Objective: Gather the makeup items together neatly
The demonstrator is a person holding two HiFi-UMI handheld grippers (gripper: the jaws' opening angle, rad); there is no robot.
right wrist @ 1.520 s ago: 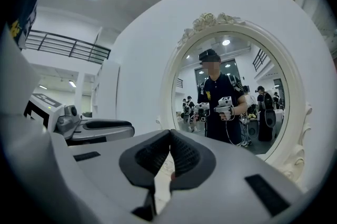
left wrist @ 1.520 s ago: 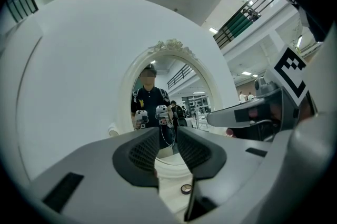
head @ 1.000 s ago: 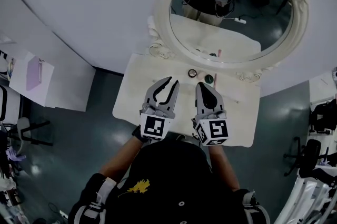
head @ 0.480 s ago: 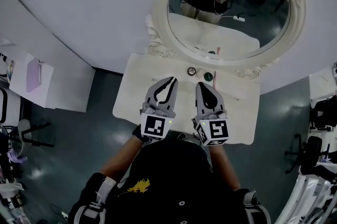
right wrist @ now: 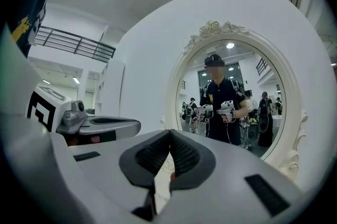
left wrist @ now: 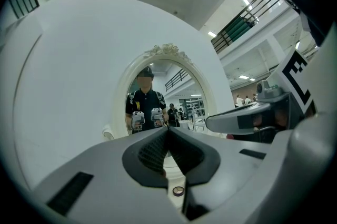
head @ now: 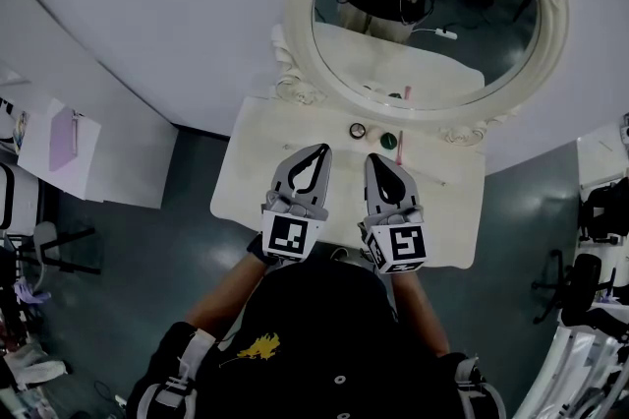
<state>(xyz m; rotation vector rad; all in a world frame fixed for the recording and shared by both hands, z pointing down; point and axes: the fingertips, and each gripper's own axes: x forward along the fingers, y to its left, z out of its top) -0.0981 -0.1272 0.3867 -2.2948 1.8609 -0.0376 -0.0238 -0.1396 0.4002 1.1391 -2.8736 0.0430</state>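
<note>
Detail on the makeup items is scarce in the head view: they are tiny, and what each one is cannot be told. Three can be counted on the white dressing table: a dark ring-shaped pot, a green round piece at the pot's four o'clock, and a thin pink stick touching or just beside the green piece, unclear which. All three sit close together at the table's twelve o'clock edge, below the oval mirror, whose top is cut off by the frame. The person hides the table's six o'clock edge. The left gripper view shows only the pot, below the pads; the right gripper view gives just a reddish blur there. Two grippers hover side by side, apart from the items, which lie at their twelve to one o'clock. The left gripper has just been closing, and its jaws meet with nothing between them. The right gripper has its jaws pressed together, also empty.
</note>
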